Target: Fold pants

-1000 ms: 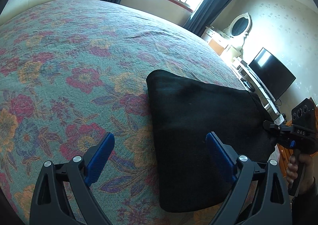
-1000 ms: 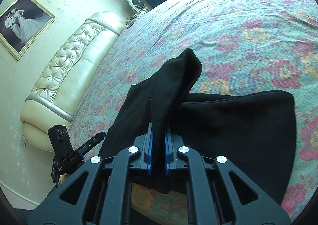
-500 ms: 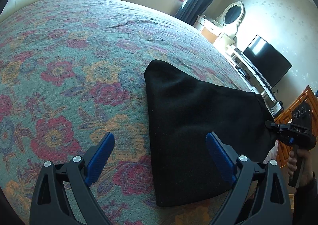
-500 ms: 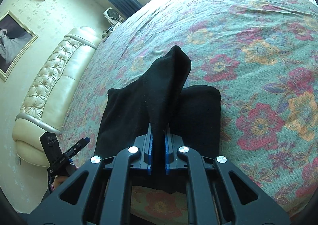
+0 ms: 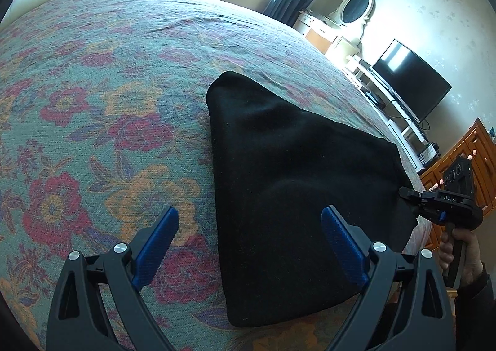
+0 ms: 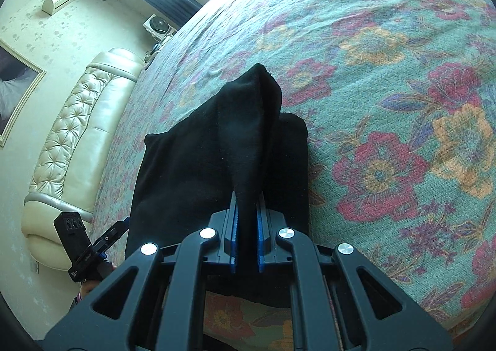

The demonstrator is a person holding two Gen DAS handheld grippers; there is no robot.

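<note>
The black pants point(image 5: 297, 183) are seen lying already doubled over on the floral bedspread point(image 5: 93, 121), one end pinched in the clamped right gripper point(image 6: 247, 239) and not yet laid flat, while nothing is held between the spread jaws of the left gripper point(image 5: 248, 239).

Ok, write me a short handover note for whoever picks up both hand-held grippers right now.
Left hand-held gripper: open, empty, hovering over the near edge of the black pants.
Right hand-held gripper: shut on a bunched edge of the pants, lifting it off the floral bedspread.
Done: pants lie as a folded dark bundle on the bed.
Left: lay the held edge over the bundle, release, smooth flat.
</note>
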